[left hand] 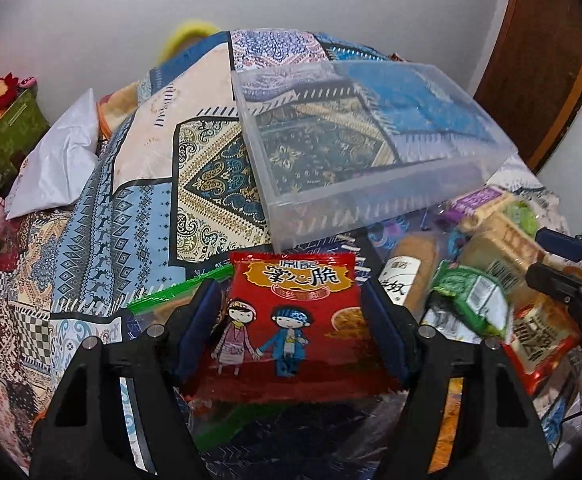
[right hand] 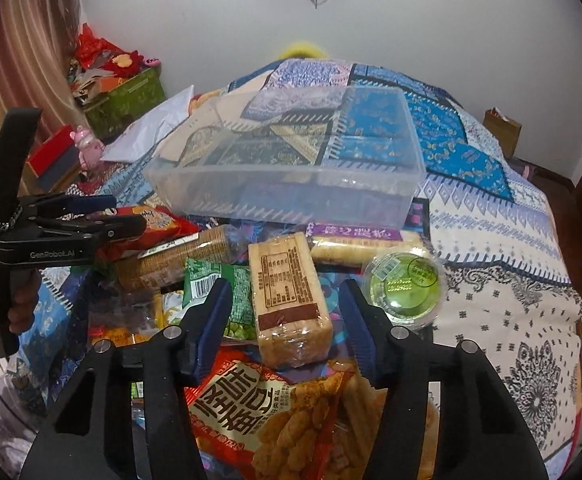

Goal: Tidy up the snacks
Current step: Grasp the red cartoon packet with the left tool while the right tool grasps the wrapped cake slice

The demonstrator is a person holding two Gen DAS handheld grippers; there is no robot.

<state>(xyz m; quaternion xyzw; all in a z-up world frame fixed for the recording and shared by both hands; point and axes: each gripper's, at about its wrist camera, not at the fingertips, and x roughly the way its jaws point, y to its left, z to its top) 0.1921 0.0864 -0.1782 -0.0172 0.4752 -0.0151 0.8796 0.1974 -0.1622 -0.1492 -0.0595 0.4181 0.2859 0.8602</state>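
Observation:
A clear plastic bin [left hand: 371, 152] lies on the patterned bedspread; it also shows in the right wrist view [right hand: 291, 168]. My left gripper [left hand: 291, 320] is shut on a red snack packet [left hand: 291, 320] with two cartoon children, held in front of the bin. From the right wrist view the left gripper [right hand: 111, 216] shows at the left with that red packet [right hand: 159, 220]. My right gripper [right hand: 287, 320] is open above a snack pile, its fingers on either side of a wrapped beige cracker block [right hand: 287, 296]. It shows at the right edge of the left wrist view [left hand: 555, 260].
The pile holds a green pea packet [right hand: 215, 292], a round cracker roll [right hand: 175, 260], a green-lidded cup [right hand: 407, 284], a purple-labelled roll [right hand: 363, 240] and an orange snack bag [right hand: 287, 420]. A white pillow [left hand: 55, 168] and a green box [right hand: 127, 100] lie at the left.

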